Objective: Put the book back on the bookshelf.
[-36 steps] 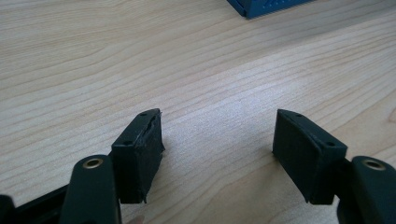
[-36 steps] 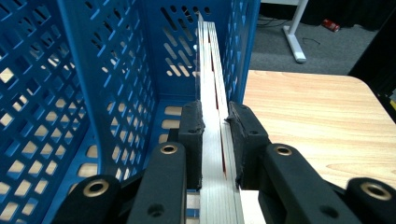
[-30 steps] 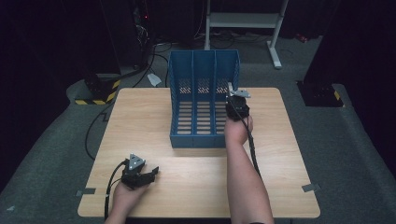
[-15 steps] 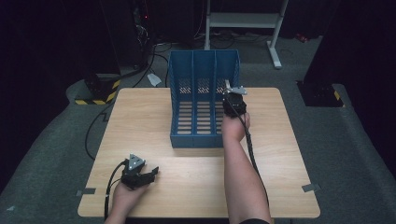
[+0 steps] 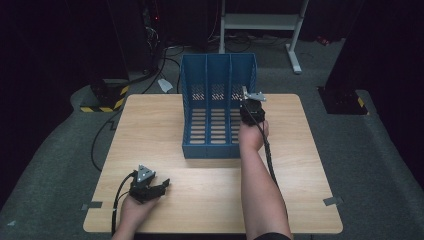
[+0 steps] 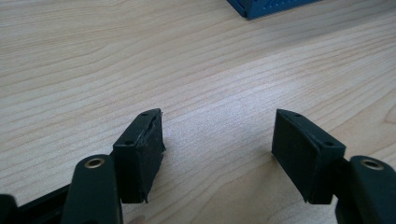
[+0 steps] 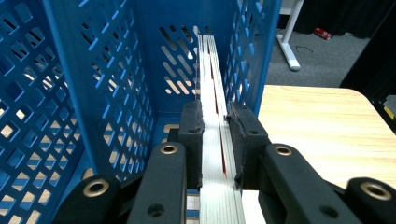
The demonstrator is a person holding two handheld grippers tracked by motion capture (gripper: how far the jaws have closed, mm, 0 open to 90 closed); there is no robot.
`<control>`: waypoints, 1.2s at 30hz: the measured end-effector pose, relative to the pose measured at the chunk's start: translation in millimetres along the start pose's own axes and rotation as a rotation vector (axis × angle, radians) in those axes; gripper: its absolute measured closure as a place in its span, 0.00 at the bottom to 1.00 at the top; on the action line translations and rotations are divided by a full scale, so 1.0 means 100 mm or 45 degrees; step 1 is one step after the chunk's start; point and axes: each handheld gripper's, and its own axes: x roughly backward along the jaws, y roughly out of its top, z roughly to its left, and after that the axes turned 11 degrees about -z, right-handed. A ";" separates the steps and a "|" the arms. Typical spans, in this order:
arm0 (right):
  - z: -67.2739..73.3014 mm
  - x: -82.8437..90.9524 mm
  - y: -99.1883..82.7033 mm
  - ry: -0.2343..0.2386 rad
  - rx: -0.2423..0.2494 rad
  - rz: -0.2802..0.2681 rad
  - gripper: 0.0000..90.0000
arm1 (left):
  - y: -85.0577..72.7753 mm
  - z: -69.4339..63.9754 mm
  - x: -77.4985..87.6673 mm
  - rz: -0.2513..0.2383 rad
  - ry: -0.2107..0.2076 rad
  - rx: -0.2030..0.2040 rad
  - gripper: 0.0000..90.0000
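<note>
Two hand-held grippers over a light wooden tabletop. Right hand-held gripper: jaws clamped on the edge of a thin stack of white sheets, book or booklet, which one cannot be told. The stack stands on edge inside the right-hand compartment of a blue perforated file rack, close to the rack's outer right wall and reaching toward its back wall; a red line runs along the stack's edge beside the right pad. In the high view the right hand-held gripper sits at the rack's right side, the person's forearm stretching up to it from the bottom edge. The rack has three compartments and stands at the far middle of the tabletop, open front facing the person. Left hand-held gripper: resting low at the near left of the tabletop, well apart from the rack, jaws spread wide with nothing but bare wood between them; a corner of the rack lies far ahead of it.
</note>
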 end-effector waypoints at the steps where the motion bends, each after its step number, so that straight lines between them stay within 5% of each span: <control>1: -0.01 0.00 0.00 -0.002 0.005 -0.001 0.85 | 0.00 0.00 0.00 0.000 0.000 0.000 0.38; 20: 0.03 0.02 -0.07 -0.001 0.065 0.019 0.84 | 0.00 0.00 0.01 0.002 -0.001 0.005 0.38; 36: -0.04 0.04 -0.13 0.037 0.026 0.049 0.83 | 0.00 -0.01 0.01 0.006 0.000 -0.008 0.38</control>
